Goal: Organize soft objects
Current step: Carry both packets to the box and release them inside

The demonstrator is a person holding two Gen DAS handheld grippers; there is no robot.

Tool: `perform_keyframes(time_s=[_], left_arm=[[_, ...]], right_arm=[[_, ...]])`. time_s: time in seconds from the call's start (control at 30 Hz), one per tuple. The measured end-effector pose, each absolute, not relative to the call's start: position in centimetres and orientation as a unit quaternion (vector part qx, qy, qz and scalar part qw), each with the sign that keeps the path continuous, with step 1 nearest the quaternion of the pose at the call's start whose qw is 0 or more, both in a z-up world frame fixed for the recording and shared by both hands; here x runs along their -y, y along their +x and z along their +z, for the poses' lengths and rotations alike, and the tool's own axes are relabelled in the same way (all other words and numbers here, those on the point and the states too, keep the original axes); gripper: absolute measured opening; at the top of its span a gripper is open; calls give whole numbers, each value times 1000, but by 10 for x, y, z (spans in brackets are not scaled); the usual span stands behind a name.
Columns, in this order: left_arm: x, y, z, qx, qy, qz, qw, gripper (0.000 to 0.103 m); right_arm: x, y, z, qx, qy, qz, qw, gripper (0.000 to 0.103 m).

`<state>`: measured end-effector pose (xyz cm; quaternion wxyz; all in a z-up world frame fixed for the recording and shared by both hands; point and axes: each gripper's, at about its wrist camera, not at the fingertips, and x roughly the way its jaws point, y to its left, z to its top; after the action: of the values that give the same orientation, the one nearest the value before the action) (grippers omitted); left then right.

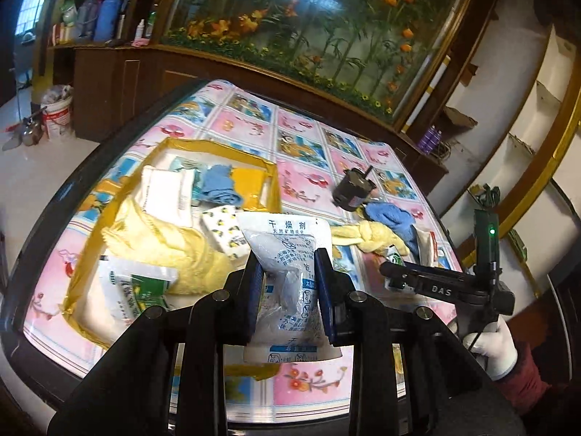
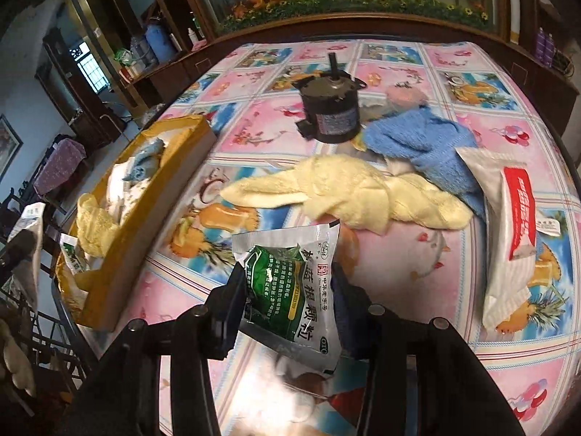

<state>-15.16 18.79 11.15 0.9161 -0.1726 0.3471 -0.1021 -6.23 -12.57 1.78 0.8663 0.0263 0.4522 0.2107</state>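
My left gripper (image 1: 288, 265) is shut on a white desiccant sachet (image 1: 290, 254) with blue print, held over the near corner of the yellow box (image 1: 83, 254). The box holds cloths, a yellow towel (image 1: 170, 250) and a green sachet (image 1: 139, 290). My right gripper (image 2: 287, 276) is shut on a green-and-white medicine sachet (image 2: 290, 290) above the table; the gripper also shows in the left wrist view (image 1: 390, 272). A yellow towel (image 2: 348, 192), a blue towel (image 2: 425, 141) and a red-and-white packet (image 2: 512, 232) lie on the table.
A black motor (image 2: 328, 112) stands upright on the flowered tablecloth (image 2: 490, 345) behind the towels. The yellow box (image 2: 152, 218) sits at the table's left edge. A dark wooden cabinet with a fish tank (image 1: 308, 25) runs behind the table.
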Motion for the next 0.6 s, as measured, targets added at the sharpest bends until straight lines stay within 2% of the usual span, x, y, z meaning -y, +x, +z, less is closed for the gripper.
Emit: perform_keyframes(time_s=[0.33, 0.6], left_arm=[[-251, -156, 103, -331, -232, -36, 914, 27], [-277, -140, 75, -357, -256, 7, 898, 27]], right_arm=[[77, -68, 34, -436, 24, 285, 853, 44], [46, -71, 45, -422, 22, 326, 846, 44]])
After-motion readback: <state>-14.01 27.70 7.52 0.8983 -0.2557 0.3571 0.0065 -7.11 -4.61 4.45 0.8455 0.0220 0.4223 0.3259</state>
